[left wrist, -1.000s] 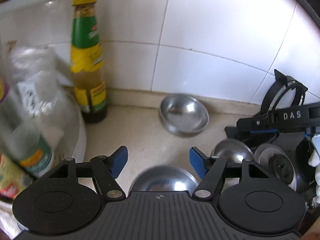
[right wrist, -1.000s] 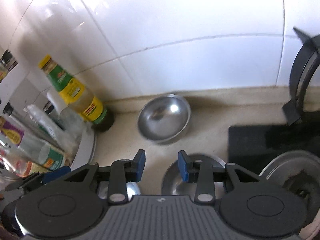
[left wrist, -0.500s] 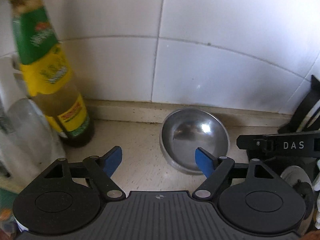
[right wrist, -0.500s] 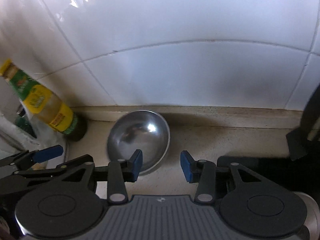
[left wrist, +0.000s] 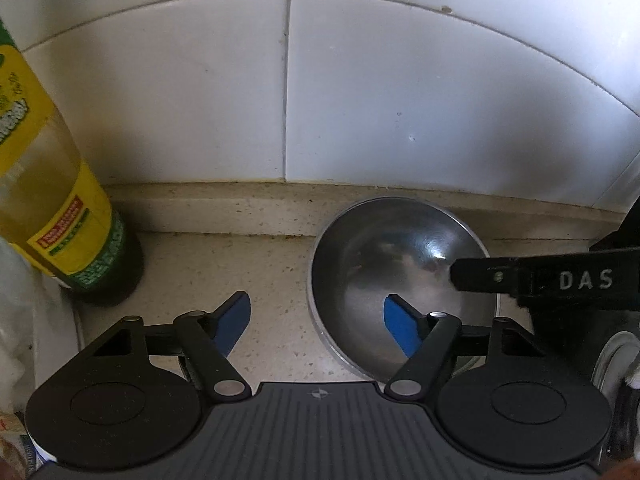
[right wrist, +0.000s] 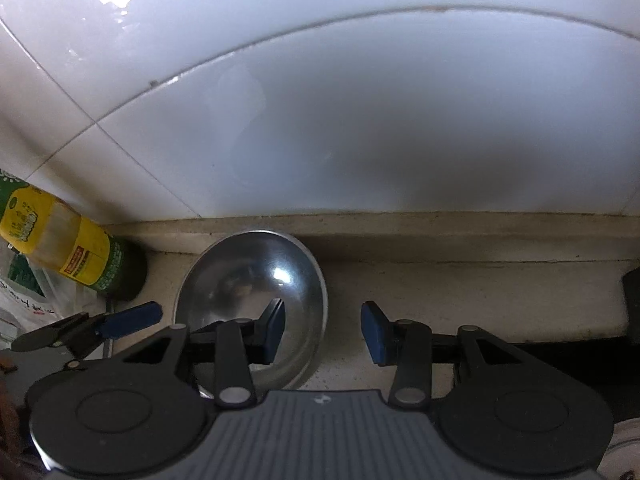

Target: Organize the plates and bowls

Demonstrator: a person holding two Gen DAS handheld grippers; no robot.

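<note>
A small steel bowl (left wrist: 384, 264) sits on the beige counter against the tiled wall; it also shows in the right wrist view (right wrist: 248, 272). My left gripper (left wrist: 318, 328) is open and straddles the bowl's left rim, one fingertip over the bowl, the other over the counter. My right gripper (right wrist: 322, 330) is open and straddles the bowl's right rim, left fingertip over the bowl. A finger of the right gripper (left wrist: 520, 276) reaches across the bowl in the left wrist view. Neither gripper holds anything.
A sauce bottle with a yellow-green label (left wrist: 60, 216) stands left of the bowl, also in the right wrist view (right wrist: 76, 256). Plastic bags (right wrist: 24, 300) lie at far left. The black stove edge (right wrist: 560, 350) is at right. White wall tiles (left wrist: 360, 100) stand close behind.
Both grippers moved forward and down toward the bowl by the wall, now straddling its rims. The bowls and stove burner seen earlier have dropped out of view.
</note>
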